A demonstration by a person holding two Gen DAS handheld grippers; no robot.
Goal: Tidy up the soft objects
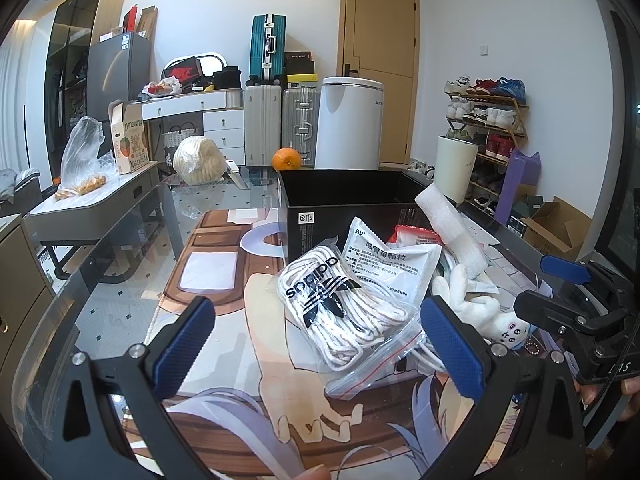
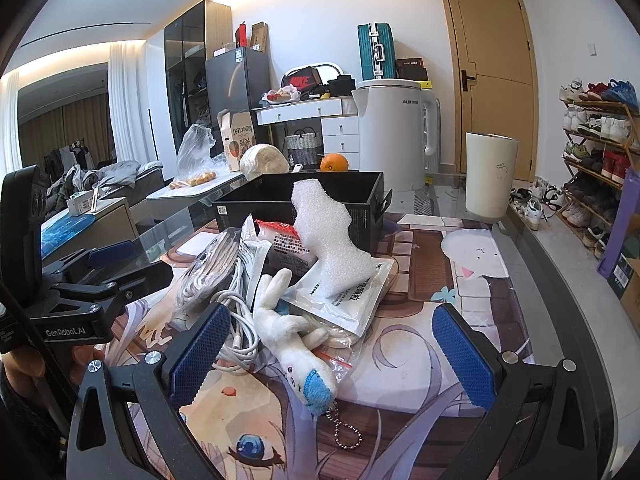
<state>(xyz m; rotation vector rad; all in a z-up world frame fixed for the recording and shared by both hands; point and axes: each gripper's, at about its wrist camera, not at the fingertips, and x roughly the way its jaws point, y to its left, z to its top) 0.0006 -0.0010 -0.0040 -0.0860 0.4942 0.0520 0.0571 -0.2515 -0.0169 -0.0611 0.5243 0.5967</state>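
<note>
A pile of soft things lies on the glass table in front of an open black box (image 1: 352,200) (image 2: 296,196). It holds a clear zip bag of white adidas laces (image 1: 340,312), white medicine pouches (image 1: 392,264) (image 2: 344,300), a white foam piece (image 1: 452,232) (image 2: 328,240), a white plush rabbit with a blue end and bead chain (image 2: 296,344) (image 1: 480,312), and a white cable (image 2: 240,320). My left gripper (image 1: 316,348) is open, its jaws either side of the lace bag, above it. My right gripper (image 2: 332,356) is open around the plush rabbit. Each gripper shows in the other's view.
An orange (image 1: 286,159) (image 2: 335,162), a white kettle (image 2: 396,132), a cream cup (image 2: 490,176) and a wrapped white bundle (image 1: 199,160) stand behind the box. A shoe rack (image 2: 596,152) lines the right wall. A side table (image 1: 100,196) with a bag of fruit stands left.
</note>
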